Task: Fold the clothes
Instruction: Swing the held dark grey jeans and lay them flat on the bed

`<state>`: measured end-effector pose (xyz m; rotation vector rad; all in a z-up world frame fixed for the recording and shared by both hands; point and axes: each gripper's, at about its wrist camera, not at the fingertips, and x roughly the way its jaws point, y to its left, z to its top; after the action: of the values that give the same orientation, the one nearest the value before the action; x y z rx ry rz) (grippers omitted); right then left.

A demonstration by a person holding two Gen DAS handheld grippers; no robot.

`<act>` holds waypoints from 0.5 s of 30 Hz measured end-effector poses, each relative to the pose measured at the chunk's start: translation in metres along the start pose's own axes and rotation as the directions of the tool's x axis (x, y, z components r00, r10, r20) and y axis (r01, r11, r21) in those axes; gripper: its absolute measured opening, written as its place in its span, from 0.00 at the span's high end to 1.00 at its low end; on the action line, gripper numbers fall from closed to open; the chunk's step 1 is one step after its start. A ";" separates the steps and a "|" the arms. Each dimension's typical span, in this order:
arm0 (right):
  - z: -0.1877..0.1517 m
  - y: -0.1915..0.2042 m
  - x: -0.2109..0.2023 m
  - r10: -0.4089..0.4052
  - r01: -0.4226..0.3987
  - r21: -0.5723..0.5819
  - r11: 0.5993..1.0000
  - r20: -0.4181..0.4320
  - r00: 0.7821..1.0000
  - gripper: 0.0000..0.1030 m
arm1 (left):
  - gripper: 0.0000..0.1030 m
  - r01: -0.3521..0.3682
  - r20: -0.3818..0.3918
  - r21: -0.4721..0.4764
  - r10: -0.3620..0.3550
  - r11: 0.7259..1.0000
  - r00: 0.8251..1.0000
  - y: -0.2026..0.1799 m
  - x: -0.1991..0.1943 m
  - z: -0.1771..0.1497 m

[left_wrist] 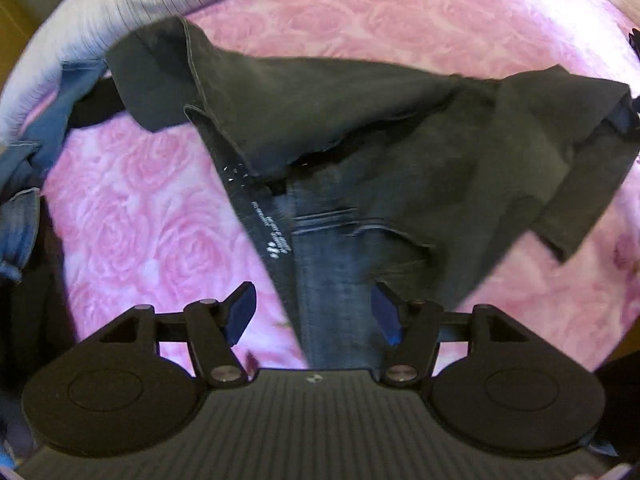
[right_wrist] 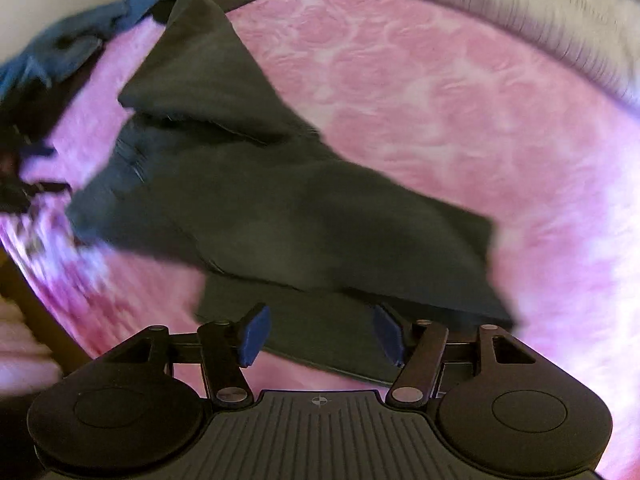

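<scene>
Dark grey jeans (left_wrist: 360,128) lie spread and partly turned inside out on the pink rose-patterned bed cover (left_wrist: 140,208); a washed blue stretch (left_wrist: 332,280) shows at their middle. My left gripper (left_wrist: 314,310) hangs open just above that blue stretch, its blue pads (left_wrist: 244,312) apart and nothing pressed between them. In the right wrist view the same jeans (right_wrist: 260,200) run diagonally across the cover (right_wrist: 460,120). My right gripper (right_wrist: 322,334) is open over their near edge, pads (right_wrist: 256,334) clear of the cloth.
A heap of blue denim clothes (left_wrist: 24,184) lies at the left edge of the bed, also at the upper left in the right wrist view (right_wrist: 60,52). A pale ribbed pillow or blanket (left_wrist: 120,4) borders the far side (right_wrist: 520,12).
</scene>
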<state>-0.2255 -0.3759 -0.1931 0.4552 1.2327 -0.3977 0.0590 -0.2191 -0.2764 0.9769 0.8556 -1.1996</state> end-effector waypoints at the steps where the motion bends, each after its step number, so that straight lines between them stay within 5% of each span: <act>1: 0.006 0.008 0.009 0.011 -0.011 0.034 0.999 -0.009 1.000 0.39 | 0.41 -0.007 0.019 0.046 0.007 0.999 1.000 0.005 0.005 0.005; 4: 0.018 0.032 0.033 0.050 -0.048 0.126 0.991 -0.014 0.999 0.38 | 0.37 -0.055 0.119 0.271 0.023 0.961 0.993 0.008 0.015 0.023; 8: 0.029 0.059 0.069 0.111 -0.109 0.224 0.969 0.007 0.994 0.27 | 0.39 -0.084 0.200 0.561 -0.037 0.823 0.979 0.012 0.047 0.049; 11: 0.029 0.071 0.092 0.177 -0.178 0.344 0.922 0.033 0.984 0.22 | 0.77 0.032 0.124 0.655 -0.149 0.755 0.981 0.019 0.063 0.079; 15: 0.021 0.074 0.104 0.202 -0.214 0.493 0.843 0.079 0.976 0.22 | 0.87 0.027 0.184 0.694 -0.214 0.719 0.959 0.032 0.051 0.137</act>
<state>-0.1406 -0.3295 -0.2784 1.0211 1.0340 -0.5356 0.1024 -0.3626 -0.2703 1.3307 0.2437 -1.7797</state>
